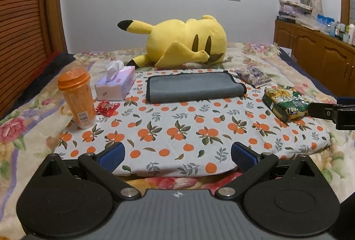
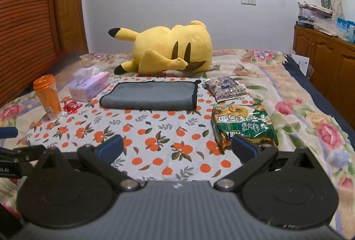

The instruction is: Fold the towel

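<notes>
A grey towel (image 1: 194, 87) with dark edging lies folded flat at the far side of the orange-print cloth (image 1: 177, 129) on the bed. It also shows in the right wrist view (image 2: 150, 95). My left gripper (image 1: 177, 155) is open and empty, held over the near edge of the cloth, well short of the towel. My right gripper (image 2: 177, 148) is open and empty, over the near part of the cloth (image 2: 155, 142), its right finger by a green snack bag (image 2: 243, 123).
An orange bottle (image 1: 77, 98), a tissue box (image 1: 116, 87) and a red wrapper (image 1: 107, 108) stand left of the towel. A purple packet (image 1: 253, 77) and the green snack bag (image 1: 286, 103) lie right. A yellow plush (image 1: 186, 42) lies behind. Wooden cabinets (image 1: 317, 56) line the right.
</notes>
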A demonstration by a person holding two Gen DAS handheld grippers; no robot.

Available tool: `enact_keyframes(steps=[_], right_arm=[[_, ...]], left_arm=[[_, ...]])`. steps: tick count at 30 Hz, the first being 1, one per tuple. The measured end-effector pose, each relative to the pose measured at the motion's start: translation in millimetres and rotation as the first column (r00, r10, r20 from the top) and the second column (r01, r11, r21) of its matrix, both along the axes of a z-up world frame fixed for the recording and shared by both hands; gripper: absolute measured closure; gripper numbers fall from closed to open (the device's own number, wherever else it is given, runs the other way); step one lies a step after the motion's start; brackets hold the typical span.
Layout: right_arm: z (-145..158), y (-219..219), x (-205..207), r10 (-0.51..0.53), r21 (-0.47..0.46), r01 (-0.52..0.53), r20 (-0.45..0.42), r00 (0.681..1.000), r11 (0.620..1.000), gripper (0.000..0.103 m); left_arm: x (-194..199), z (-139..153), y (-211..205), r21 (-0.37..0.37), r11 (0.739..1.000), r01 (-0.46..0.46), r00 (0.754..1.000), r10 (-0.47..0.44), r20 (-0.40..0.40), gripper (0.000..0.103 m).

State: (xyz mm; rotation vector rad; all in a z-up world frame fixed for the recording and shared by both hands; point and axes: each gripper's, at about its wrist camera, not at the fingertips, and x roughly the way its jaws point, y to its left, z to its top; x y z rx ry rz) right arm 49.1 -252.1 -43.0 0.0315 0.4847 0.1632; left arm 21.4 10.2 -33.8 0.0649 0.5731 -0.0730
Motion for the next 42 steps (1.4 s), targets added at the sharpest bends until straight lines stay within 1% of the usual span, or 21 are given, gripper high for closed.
enact_keyframes(steps=[10, 26, 36, 42], right_arm=[[4, -1, -5, -0.002, 0.003, 0.002, 0.052, 0.999, 1.0, 0.0], [7, -2, -11, -0.012, 0.008, 0.011, 0.095, 0.995, 1.0, 0.0], [10, -6, -15, -0.034, 0.02, 0.031, 0.138, 0.99, 0.999, 0.0], [10, -8, -15, -0.037, 0.025, 0.034, 0.143, 0.989, 0.999, 0.0]], left_arm=[[-7, 6, -2, 0.016, 1.0, -0.004, 0.998, 0.003, 0.066, 0.0], [-17, 13, -2, 0.026, 1.0, -0.004, 0.989, 0.0, 0.145, 0.0], [-19, 16, -1, 0.018, 1.0, -0.004, 0.984, 0.001, 0.179, 0.0], [-19, 16, -1, 0.018, 1.0, -0.006, 0.983, 0.002, 0.181, 0.0]])
